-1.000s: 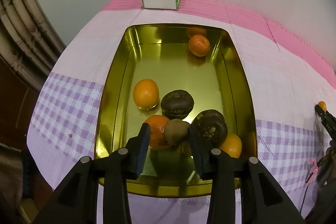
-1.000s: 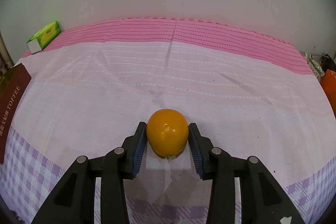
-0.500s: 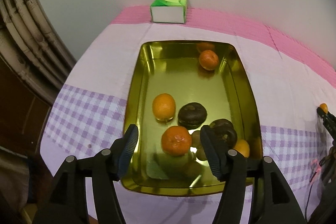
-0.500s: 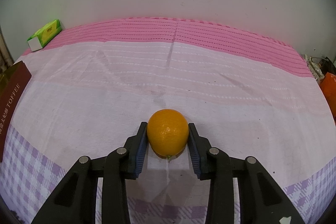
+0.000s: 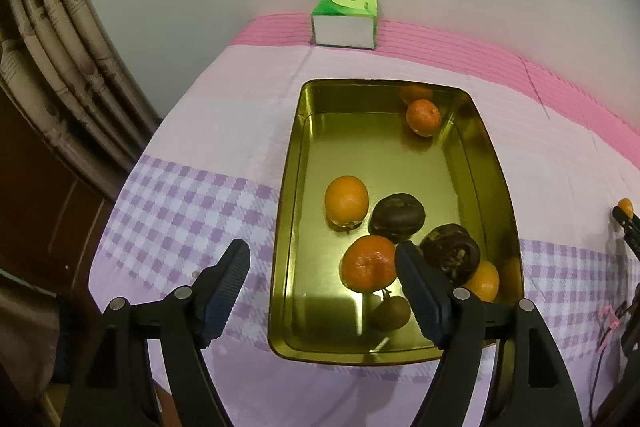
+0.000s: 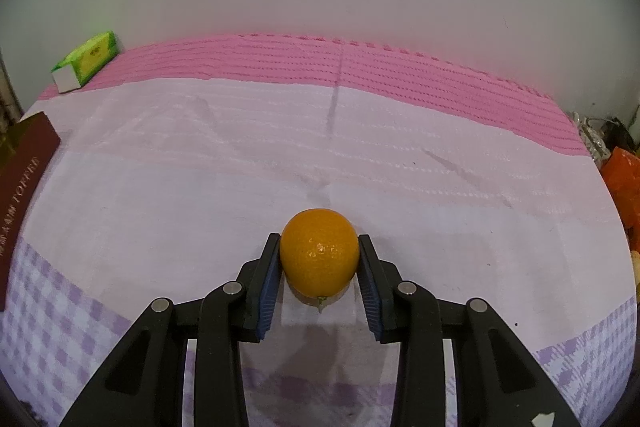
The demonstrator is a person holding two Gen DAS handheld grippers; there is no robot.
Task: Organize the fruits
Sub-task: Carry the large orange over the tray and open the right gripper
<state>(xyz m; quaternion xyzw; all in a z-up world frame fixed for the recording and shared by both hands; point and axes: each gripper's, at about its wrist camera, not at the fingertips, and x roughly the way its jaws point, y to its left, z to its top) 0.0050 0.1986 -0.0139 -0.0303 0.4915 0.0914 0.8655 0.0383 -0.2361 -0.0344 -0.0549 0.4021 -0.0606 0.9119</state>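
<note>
at far left a curtain hangs beside the cloth-covered table, where the left gripper hovers above the near end of the gold tray, its jaws opening with nothing pinched between them. in the tray, from left to right, lie an orange, a mandarin with a small brown fruit just in front of it, two dark fruits and a second orange tucked against the right wall; one more mandarin sits alone at the far end, near the green box. further right, well apart from the tray on open pink cloth, the right gripper is clamped on a round orange fruit, the stem end facing the camera, the pads pressing its two sides. the tray lies off to that gripper's left, only its maroon outer wall showing at the frame's edge; the held fruit looks bound leftward to join the rest.
</note>
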